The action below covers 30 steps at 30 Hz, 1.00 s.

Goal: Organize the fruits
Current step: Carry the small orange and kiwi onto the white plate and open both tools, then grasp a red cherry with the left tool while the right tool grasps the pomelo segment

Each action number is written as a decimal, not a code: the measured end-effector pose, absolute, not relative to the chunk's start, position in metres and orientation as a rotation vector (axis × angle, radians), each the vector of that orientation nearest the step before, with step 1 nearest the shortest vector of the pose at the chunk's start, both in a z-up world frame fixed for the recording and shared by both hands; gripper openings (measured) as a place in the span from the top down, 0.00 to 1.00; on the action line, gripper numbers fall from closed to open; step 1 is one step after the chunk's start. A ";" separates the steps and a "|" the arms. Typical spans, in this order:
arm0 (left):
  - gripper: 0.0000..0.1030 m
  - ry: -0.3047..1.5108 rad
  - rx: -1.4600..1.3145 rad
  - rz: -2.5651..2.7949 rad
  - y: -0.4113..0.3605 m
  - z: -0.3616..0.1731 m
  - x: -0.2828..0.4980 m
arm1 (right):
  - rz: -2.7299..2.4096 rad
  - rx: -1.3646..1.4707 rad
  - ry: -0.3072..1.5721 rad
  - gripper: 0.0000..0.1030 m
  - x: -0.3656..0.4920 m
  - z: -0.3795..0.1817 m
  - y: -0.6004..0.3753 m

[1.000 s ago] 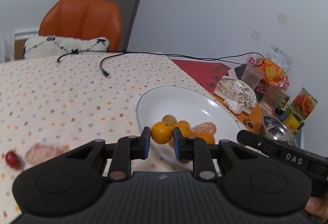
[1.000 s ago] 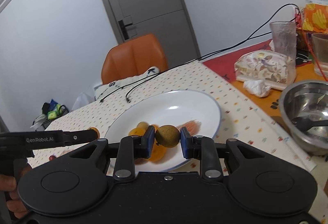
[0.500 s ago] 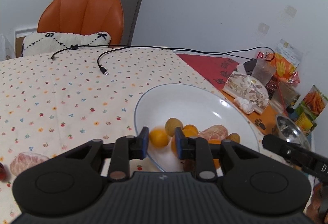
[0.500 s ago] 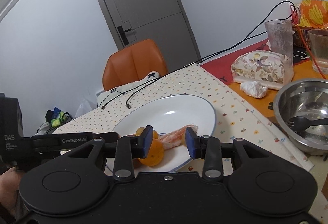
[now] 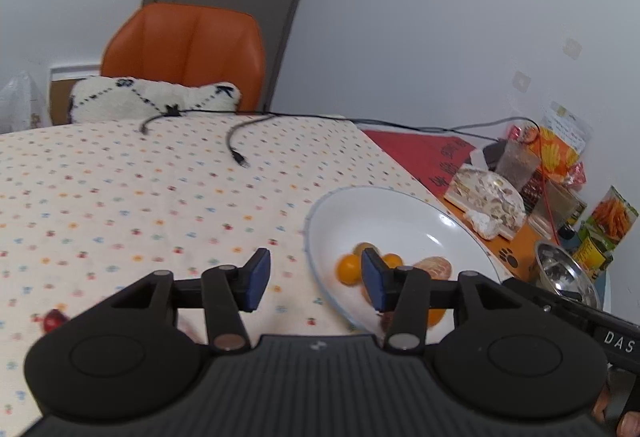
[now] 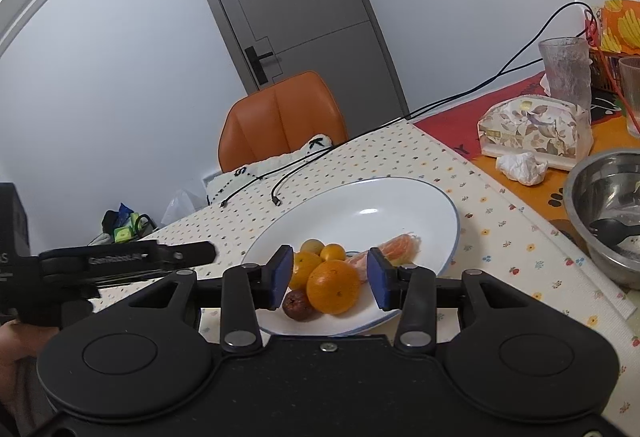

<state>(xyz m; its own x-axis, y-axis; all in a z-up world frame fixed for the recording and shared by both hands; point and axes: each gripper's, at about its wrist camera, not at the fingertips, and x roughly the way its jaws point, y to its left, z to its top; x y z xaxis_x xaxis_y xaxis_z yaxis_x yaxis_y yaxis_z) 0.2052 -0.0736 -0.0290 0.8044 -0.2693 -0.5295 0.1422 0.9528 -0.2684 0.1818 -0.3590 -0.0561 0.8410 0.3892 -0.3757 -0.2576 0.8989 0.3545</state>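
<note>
Both my left tongs [image 5: 312, 279] and right tongs [image 6: 330, 277] gape empty, most fruit sits in the plate [image 6: 400, 205], one red fruit [image 5: 52, 319] waits on the worktop [image 5: 120, 197].

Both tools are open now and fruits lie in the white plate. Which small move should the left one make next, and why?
Probably swing the left tool leftward and down toward the red fruit lying on the dotted tablecloth. It is open and holds nothing, and that fruit lies outside the white plate, where the oranges already sit. The right tool, also open, hovers over the plate.
</note>
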 end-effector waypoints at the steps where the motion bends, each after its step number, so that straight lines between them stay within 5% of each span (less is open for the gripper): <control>1: 0.53 0.593 -0.220 -0.215 -0.069 -0.027 0.203 | 0.348 0.296 0.457 0.59 0.181 -0.055 -0.358; 30: 0.51 0.569 -0.327 -0.022 0.049 -0.033 0.158 | 0.489 0.186 0.475 0.45 0.170 -0.041 -0.278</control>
<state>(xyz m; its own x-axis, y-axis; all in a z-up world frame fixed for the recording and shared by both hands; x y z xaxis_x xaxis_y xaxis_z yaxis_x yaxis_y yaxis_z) 0.1577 0.0486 -0.0330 0.8437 -0.1105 -0.5253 -0.0689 0.9482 -0.3102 0.1703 -0.2782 -0.0410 0.7769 0.4919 -0.3931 -0.4071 0.8686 0.2823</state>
